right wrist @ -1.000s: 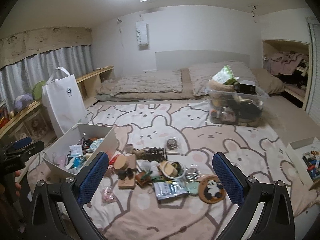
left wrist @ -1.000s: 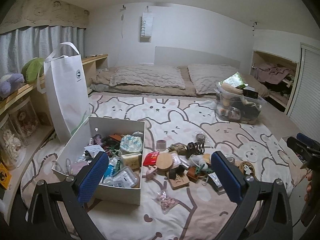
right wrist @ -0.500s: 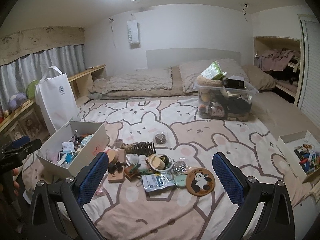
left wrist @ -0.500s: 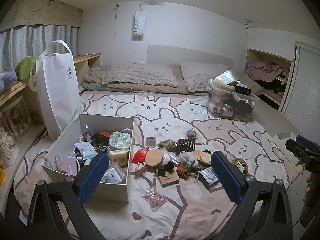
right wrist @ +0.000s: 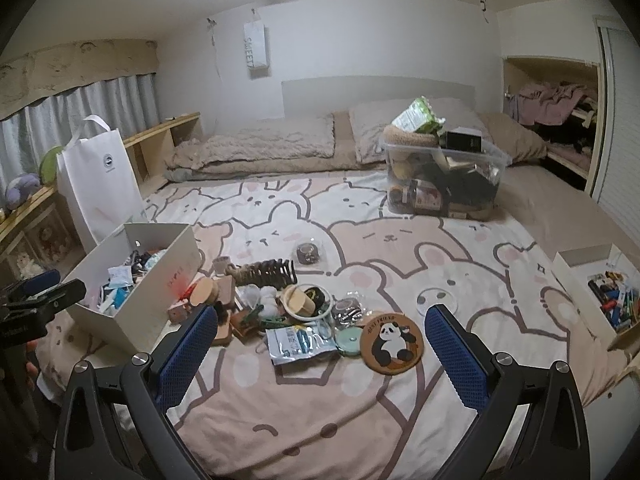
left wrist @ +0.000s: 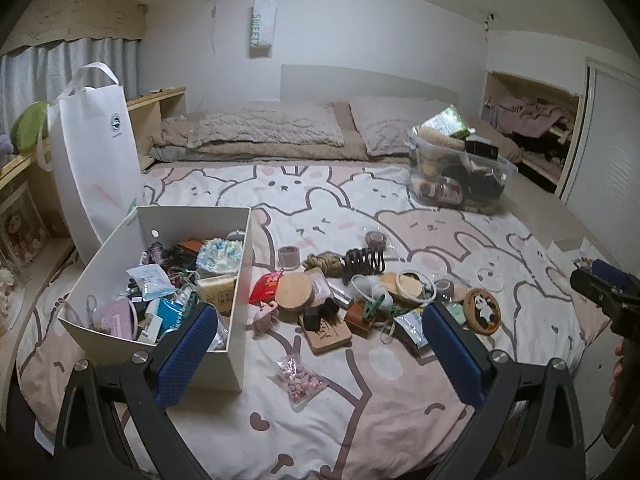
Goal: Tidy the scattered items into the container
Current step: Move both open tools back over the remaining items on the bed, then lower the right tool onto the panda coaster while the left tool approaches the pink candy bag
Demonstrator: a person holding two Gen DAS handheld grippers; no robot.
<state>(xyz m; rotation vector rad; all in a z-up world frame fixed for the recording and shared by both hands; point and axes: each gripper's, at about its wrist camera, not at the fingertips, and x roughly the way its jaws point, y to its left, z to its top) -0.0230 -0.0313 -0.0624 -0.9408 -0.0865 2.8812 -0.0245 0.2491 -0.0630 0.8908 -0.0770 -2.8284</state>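
Observation:
A white open box (left wrist: 236,344) (right wrist: 120,328) stands on the bed at the left, partly filled with small items. To its right lies a scatter of items: a round wooden lid (left wrist: 296,290), a black hair claw (left wrist: 366,260) (right wrist: 276,270), a panda coaster (left wrist: 482,310) (right wrist: 391,338), a foil packet (right wrist: 298,340), a pink bead bag (left wrist: 300,378). My left gripper (left wrist: 320,354) is open and empty, above the box's near right corner. My right gripper (right wrist: 322,354) is open and empty, over the near edge of the scatter.
A white tote bag (left wrist: 96,152) stands behind the box. A clear plastic bin (left wrist: 460,178) (right wrist: 440,184) full of things sits far right on the bed. A second white box (right wrist: 600,300) stands off the bed's right edge. Pillows (left wrist: 264,132) lie at the head.
Both grippers have drawn nearer to the bed and tilted down; the box and scatter sit larger and lower in both views. Both stay open and empty.

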